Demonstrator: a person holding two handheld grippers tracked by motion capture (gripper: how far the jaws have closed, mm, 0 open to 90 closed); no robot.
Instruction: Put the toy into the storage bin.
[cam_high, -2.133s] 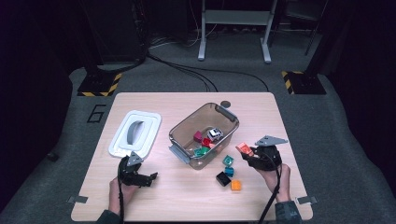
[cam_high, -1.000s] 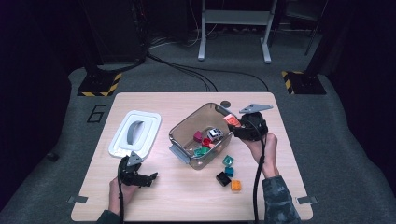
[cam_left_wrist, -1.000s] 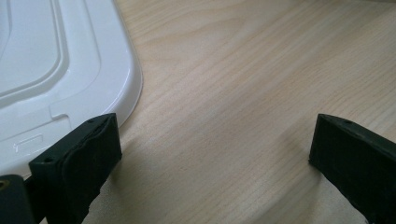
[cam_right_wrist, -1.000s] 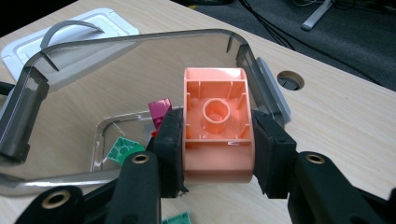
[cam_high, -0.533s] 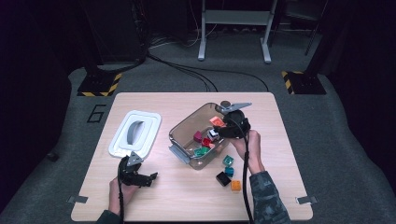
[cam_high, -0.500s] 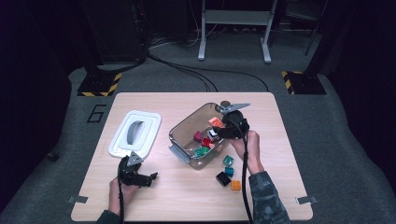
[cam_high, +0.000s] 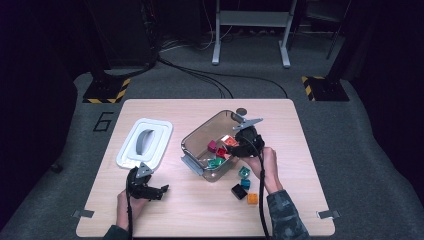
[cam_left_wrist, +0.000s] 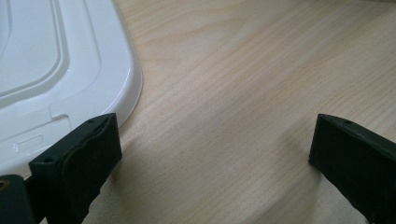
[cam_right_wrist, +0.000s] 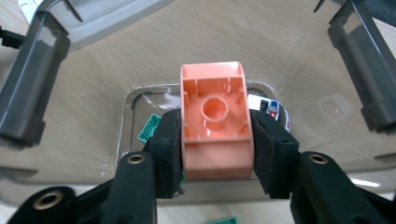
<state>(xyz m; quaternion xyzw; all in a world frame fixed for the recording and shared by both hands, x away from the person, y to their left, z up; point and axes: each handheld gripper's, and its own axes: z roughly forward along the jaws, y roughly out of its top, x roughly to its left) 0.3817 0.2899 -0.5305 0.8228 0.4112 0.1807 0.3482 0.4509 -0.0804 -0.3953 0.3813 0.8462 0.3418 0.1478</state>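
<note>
I am holding an orange block (cam_right_wrist: 215, 128) in the right gripper (cam_right_wrist: 215, 140), its jaws pressing on the block's two sides, though they have just been easing open a little with the block between them. The block is showing its hollow underside with a round socket in the right gripper view. I am hanging it over the open clear bin (cam_high: 200, 137), inside the rim at the bin's far right part; in the high view the right gripper (cam_high: 239, 145) is sitting over that edge with the orange block (cam_high: 230, 142) just at its tip. Below the block, through the bin's floor, I am seeing a green piece (cam_right_wrist: 150, 127) and a small white toy car (cam_right_wrist: 269, 106).

In the high view the bin is holding a magenta block (cam_high: 212, 146), a red one (cam_high: 221, 152) and a green one (cam_high: 216, 162). Outside it, near my right hand (cam_high: 267, 167), three more are lying on the worktop (cam_high: 200, 210): a teal block (cam_high: 244, 172), a black one (cam_high: 238, 191) and an orange cube (cam_high: 252, 198).

The left gripper (cam_high: 150, 189) is resting low on the worktop at the near left, its jaws standing wide with nothing between them. In the left gripper view the white lid (cam_left_wrist: 56, 70) is lying flat just beside one jaw, and bare wood is showing between the two.
</note>
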